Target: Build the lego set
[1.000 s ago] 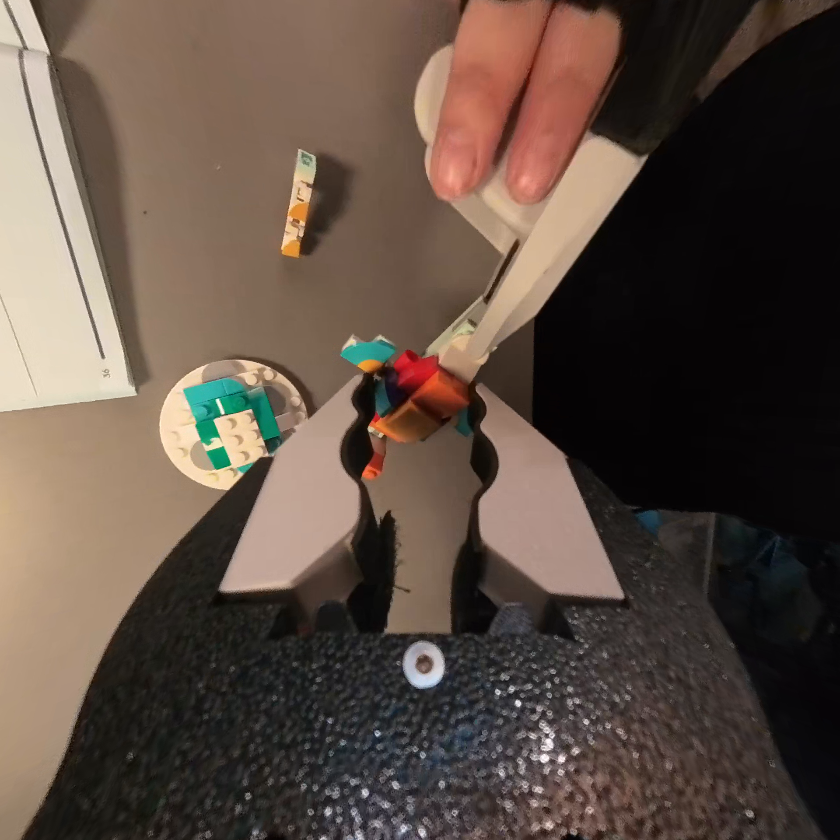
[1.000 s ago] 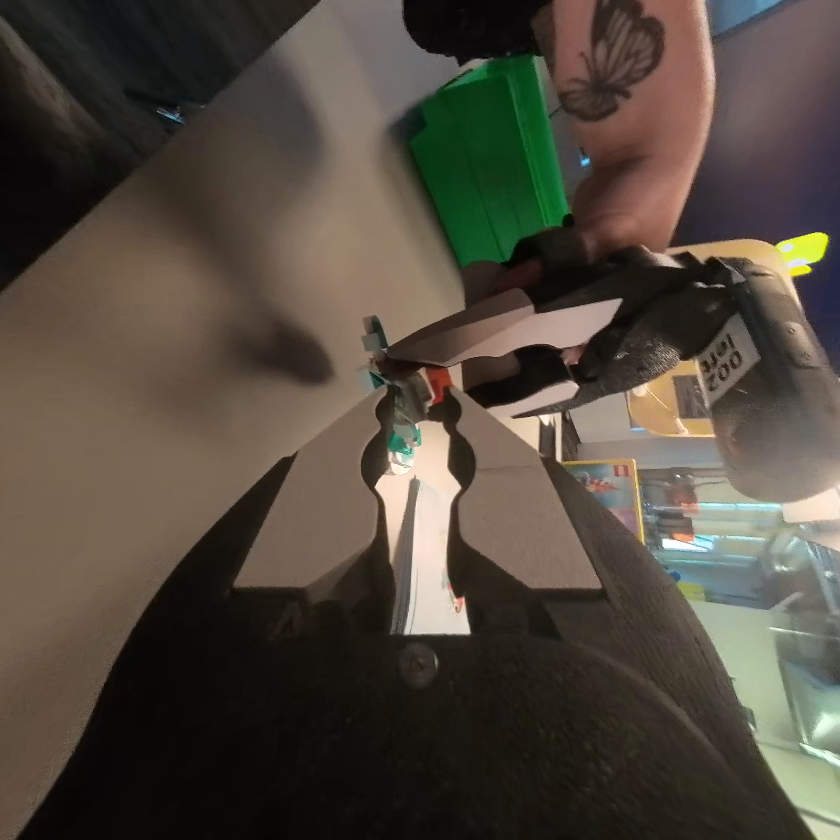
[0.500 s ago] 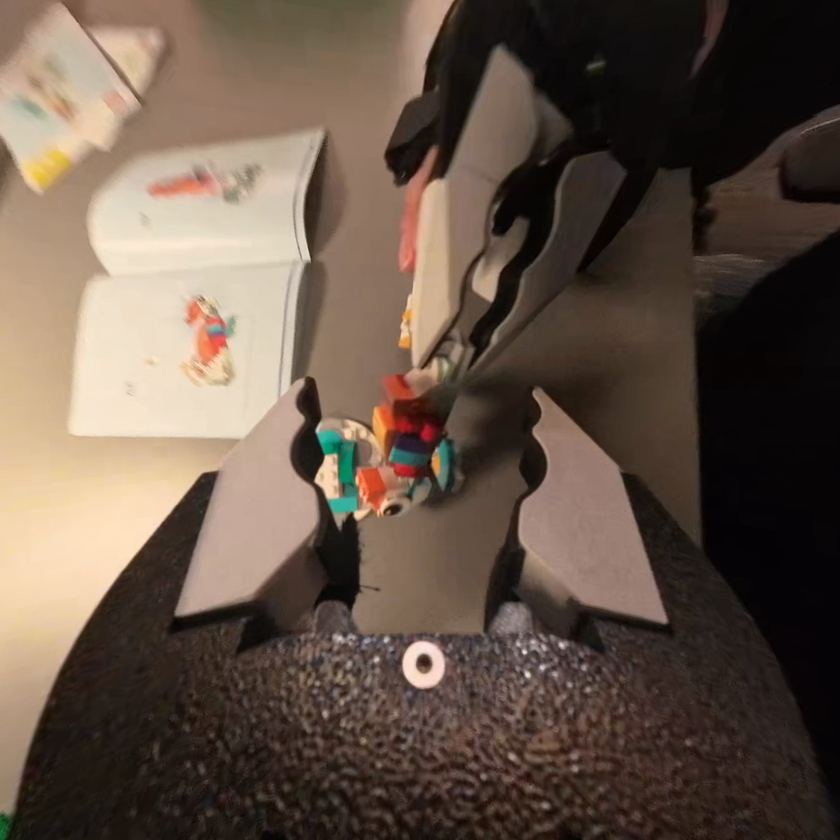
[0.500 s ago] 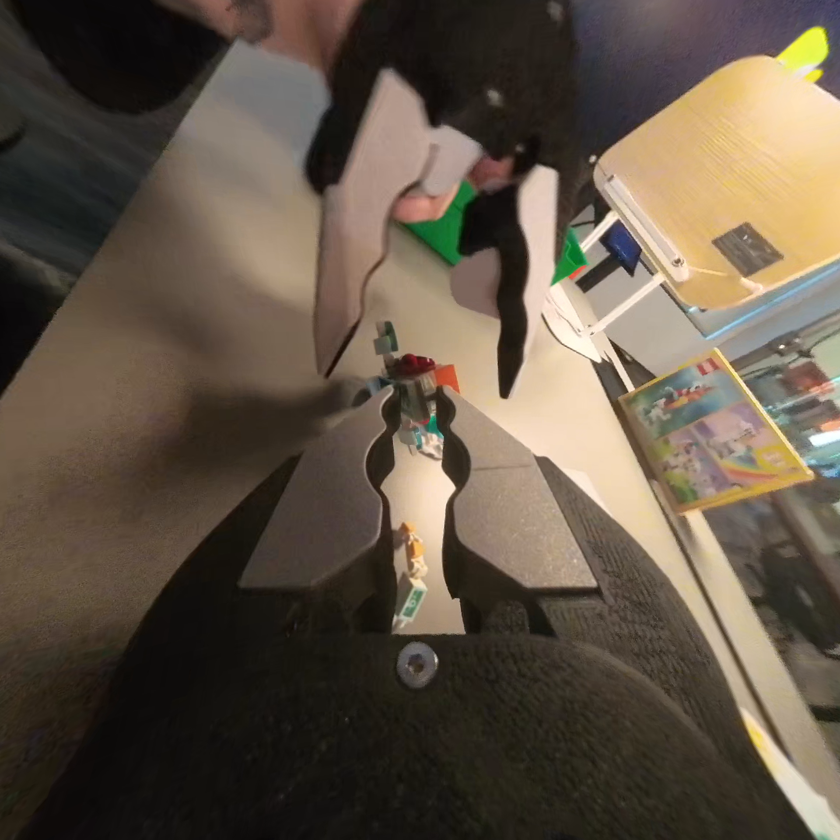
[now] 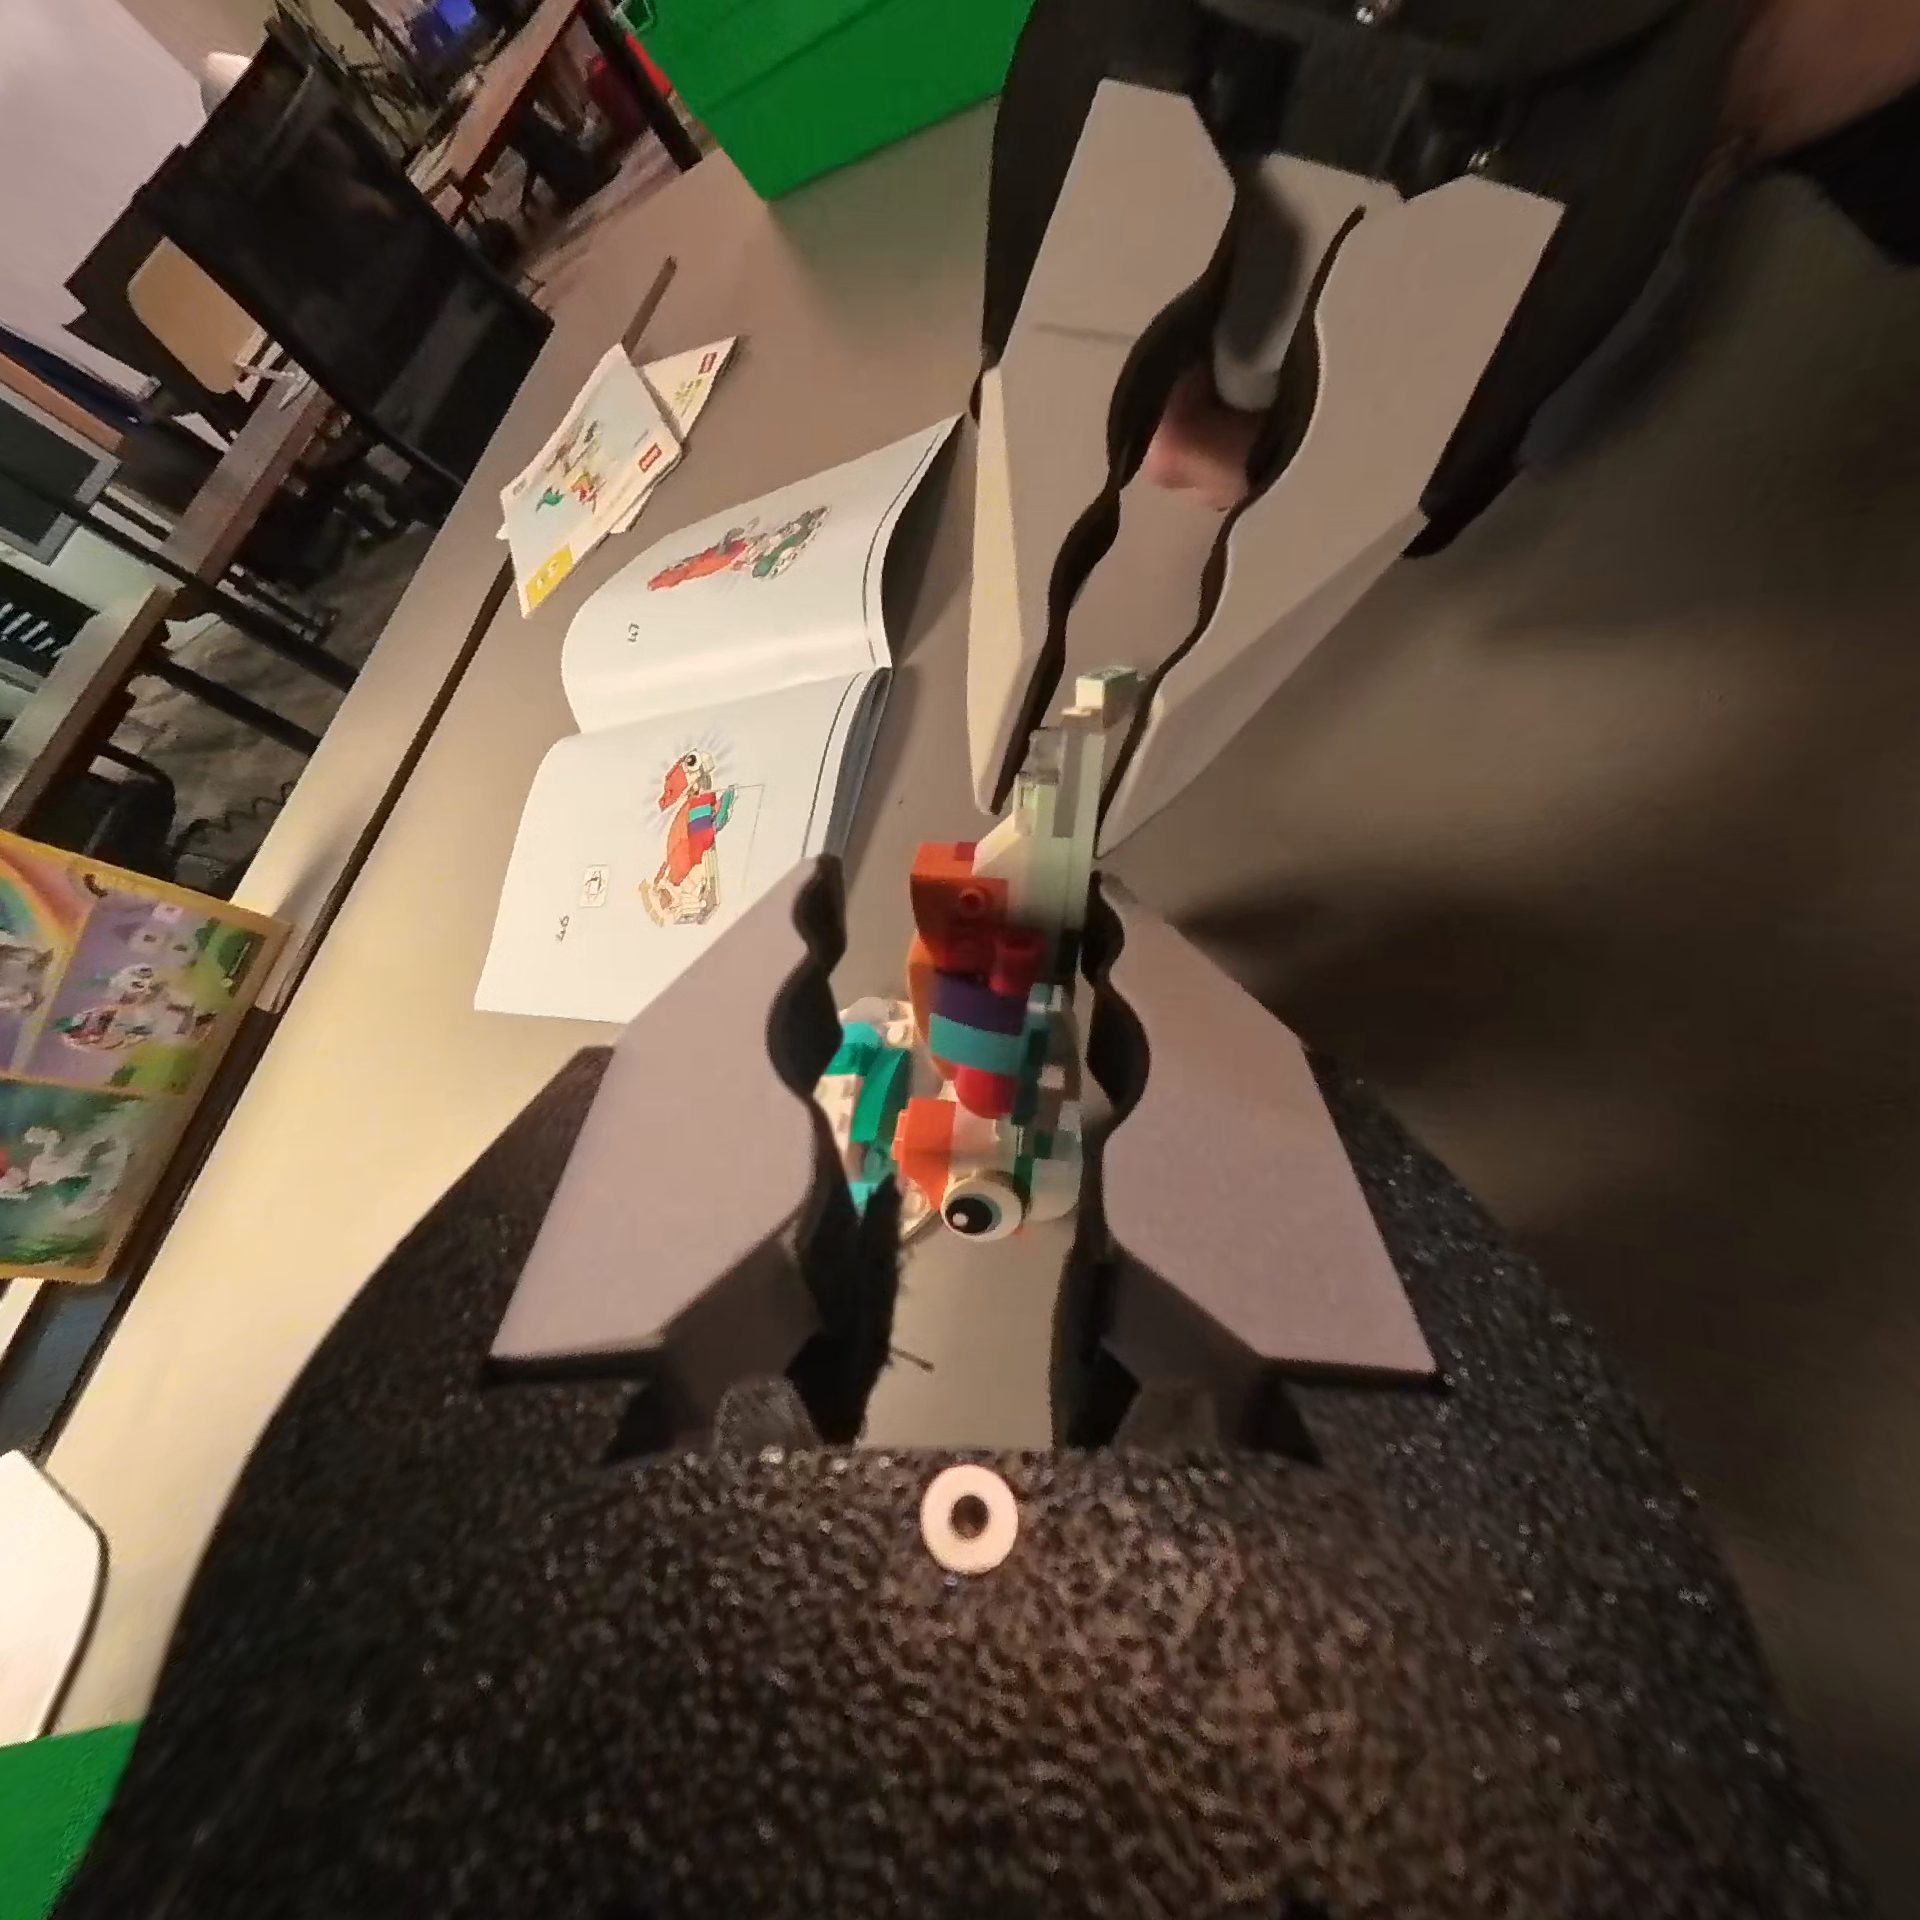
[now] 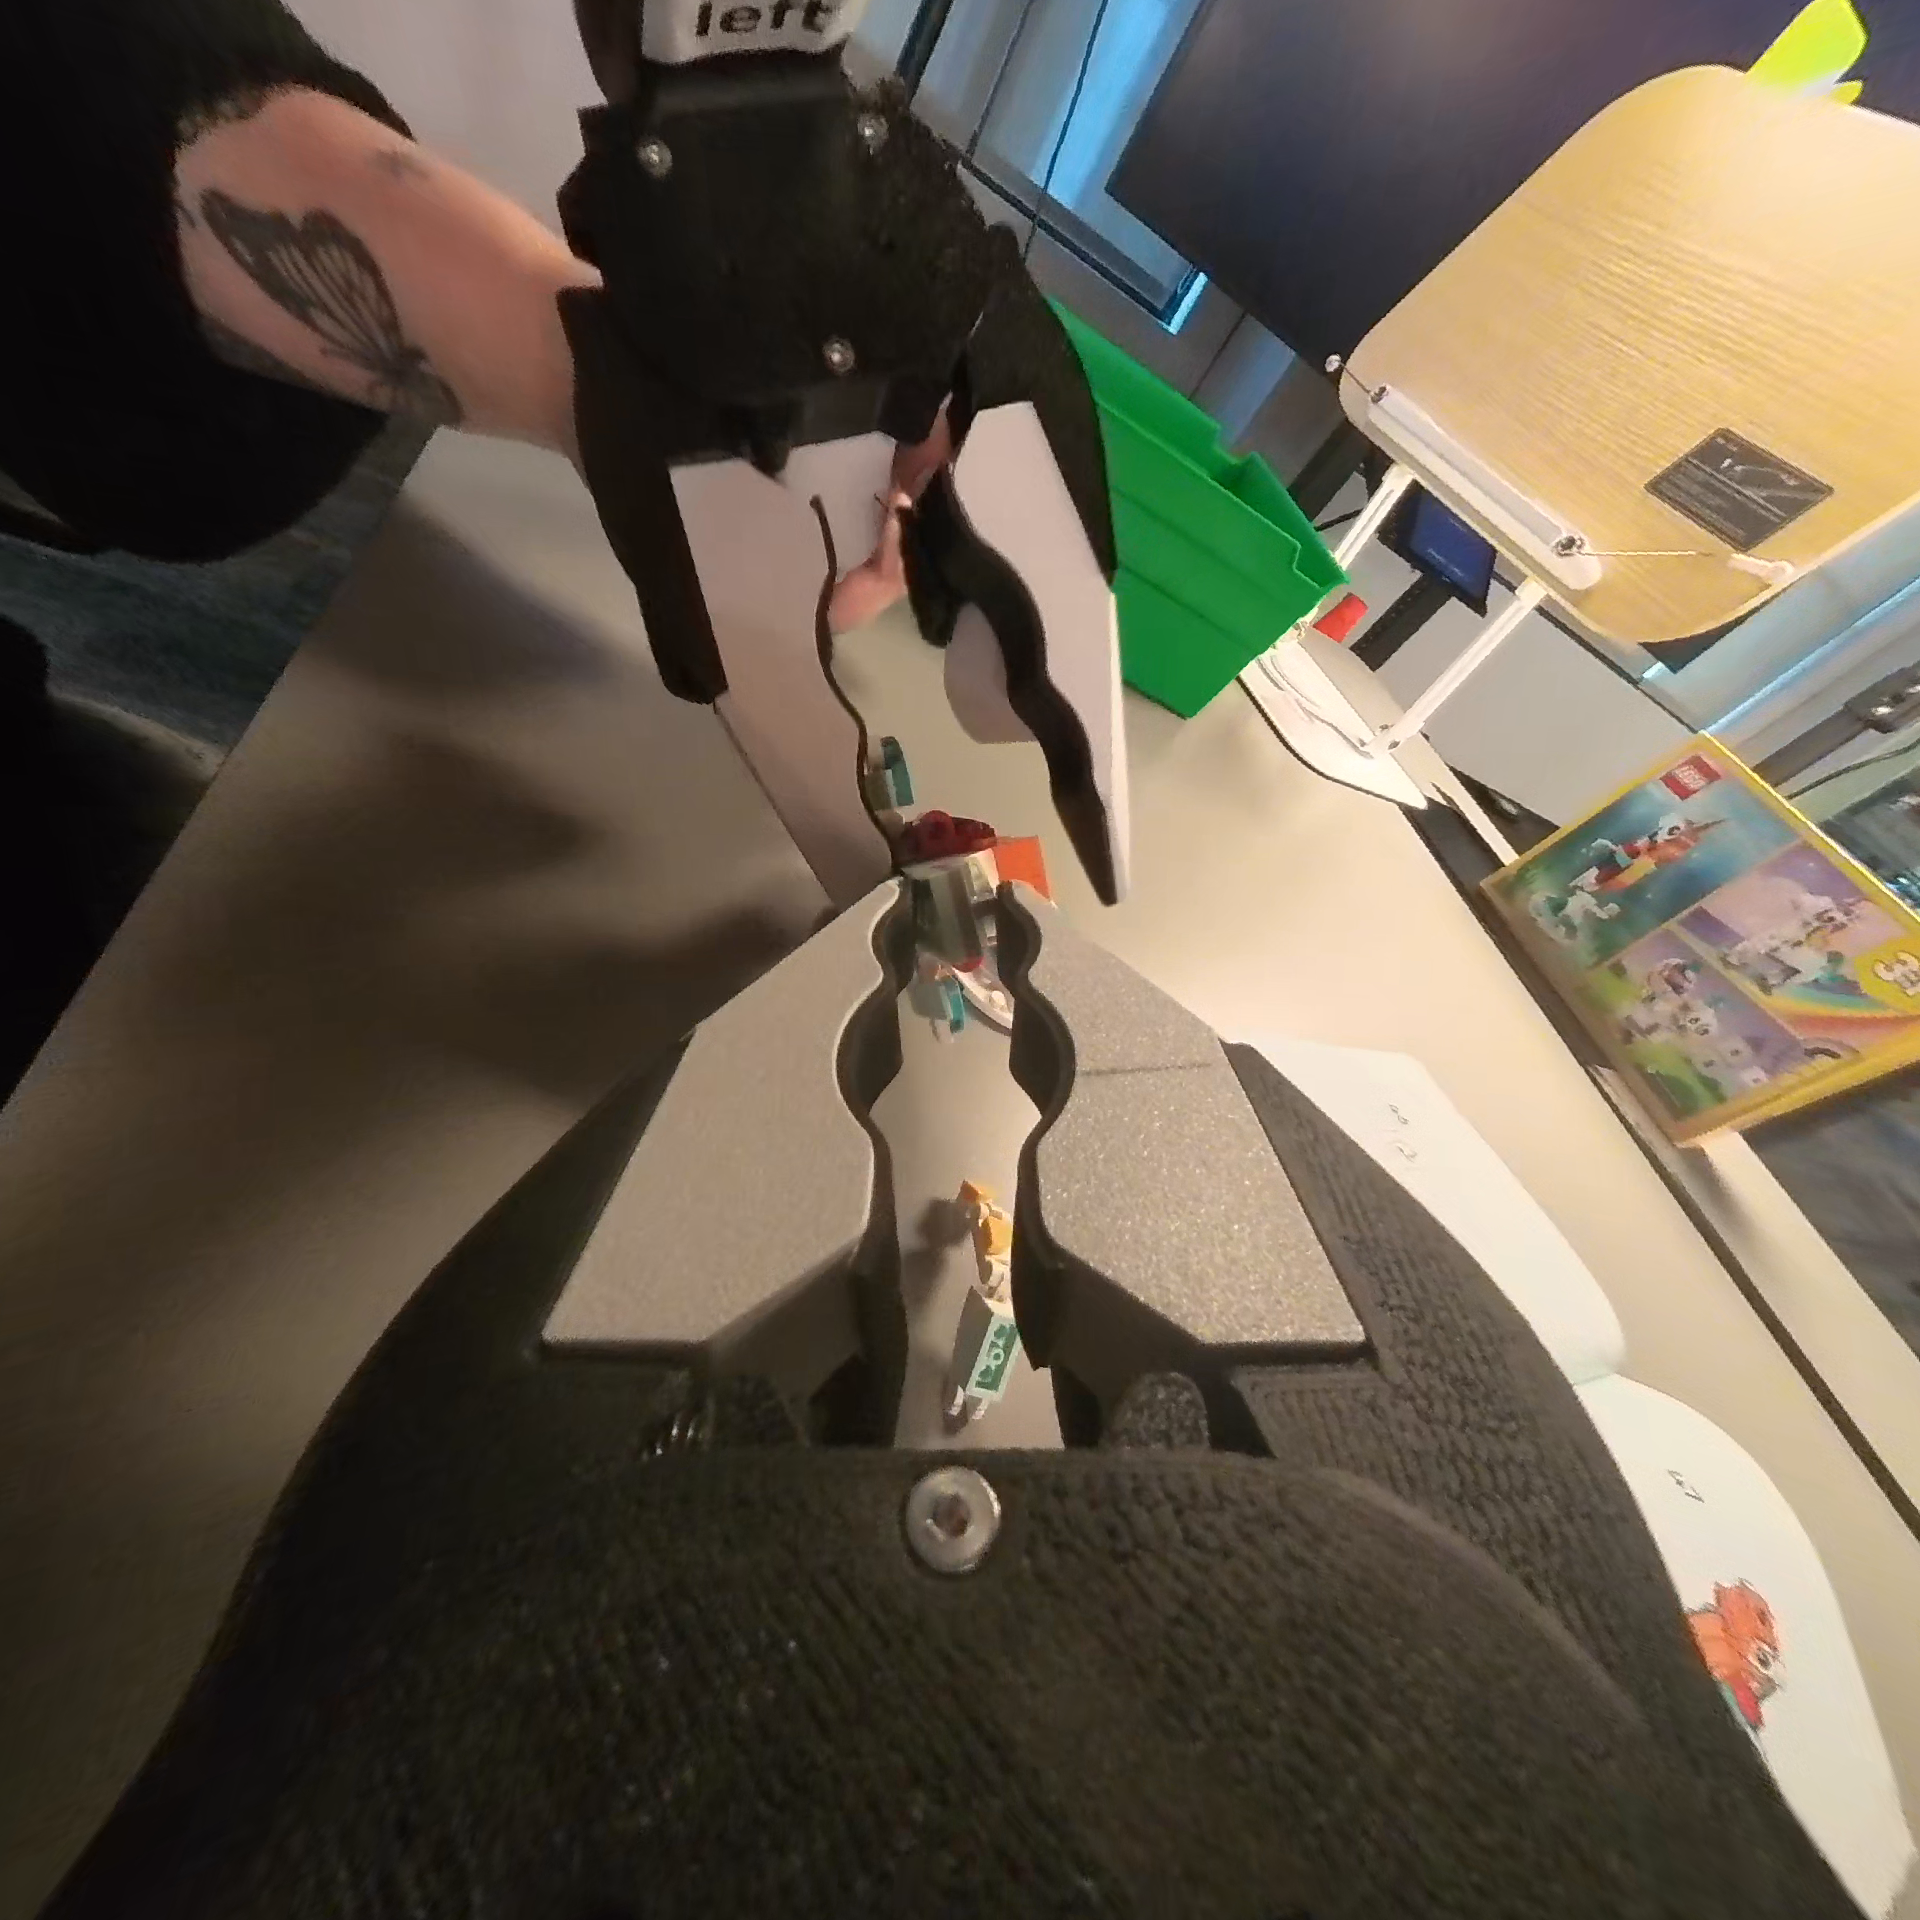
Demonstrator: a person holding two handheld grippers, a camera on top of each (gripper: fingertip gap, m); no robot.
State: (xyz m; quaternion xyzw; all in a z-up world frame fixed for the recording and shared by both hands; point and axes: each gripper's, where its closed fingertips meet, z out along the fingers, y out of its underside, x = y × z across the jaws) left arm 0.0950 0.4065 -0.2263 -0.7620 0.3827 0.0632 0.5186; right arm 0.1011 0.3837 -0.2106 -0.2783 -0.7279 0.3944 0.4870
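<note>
Two handheld grippers face each other tip to tip over a grey table (image 5: 1558, 727), with the lego model (image 5: 987, 1029) between them.

Right gripper (image 6: 951, 899): jaws narrow, closed on the pale upper part of the lego model; in the left wrist view the same gripper (image 5: 1060, 790) shows its tips pinching a white and pale-green column at the model's far end.

Left gripper (image 5: 956, 883): jaws stand wide, the model lying in the gap. Its right finger is just beside the model's white side; actual contact cannot be told. The left finger is clear of it. In the right wrist view this gripper (image 6: 997, 883) comes from the far side, fingers spread either side of the model's dark red top.

The model is orange, red, purple, teal and white, with a round eye piece at its near end in the left wrist view. Whether it rests on the table or is held above it cannot be told.

Loose pieces (image 6: 987, 1288), orange and teal, lie on the table under the right gripper. An open instruction booklet (image 5: 675, 790) lies left of the model, a smaller leaflet (image 5: 613, 468) beyond it. A set box (image 6: 1704, 935) and a green bin (image 6: 1195, 561) lie farther off.
</note>
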